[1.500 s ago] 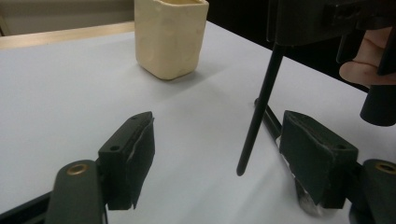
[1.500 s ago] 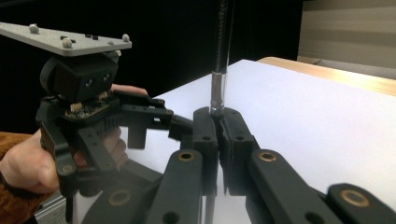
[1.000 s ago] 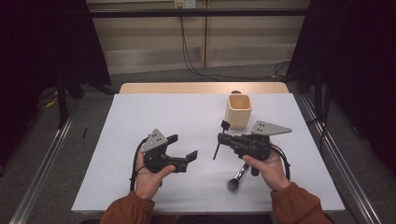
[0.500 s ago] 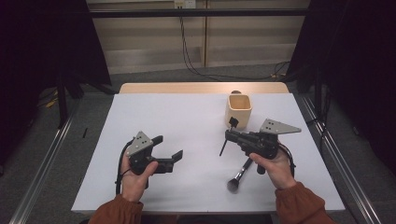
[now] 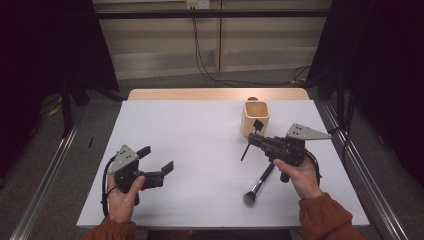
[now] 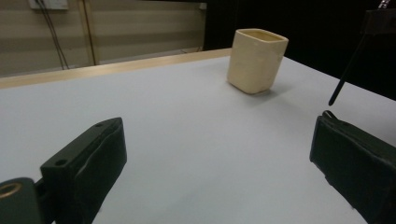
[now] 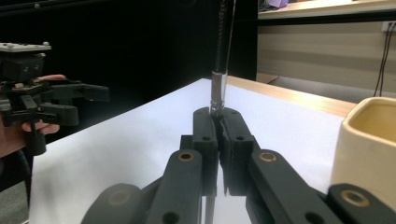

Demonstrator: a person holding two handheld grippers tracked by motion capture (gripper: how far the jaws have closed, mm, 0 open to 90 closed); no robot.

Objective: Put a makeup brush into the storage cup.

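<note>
Black jaws of the right gripper (image 7: 218,122) are clamped on a thin brush (image 5: 250,142), gripping it partway along the stem near its metal ferrule. Brush stands near upright, its dark head above the jaws and its thin handle pointing down toward the table (image 5: 200,130), off the surface. Cup (image 5: 255,118) stands upright just beyond and beside the brush, mouth open and unobstructed. Judgement: step in hand is dropping the brush into the cup. To do it well: carry the handle tip above the rim first, centre it over the mouth, keep the stem vertical, lower, then release. A low tip could knock the light cup over. A larger brush (image 5: 258,183) lies flat on the table below the right hand. Left gripper (image 5: 156,160) hovers well apart at the table's left, jaws wide apart, empty.
</note>
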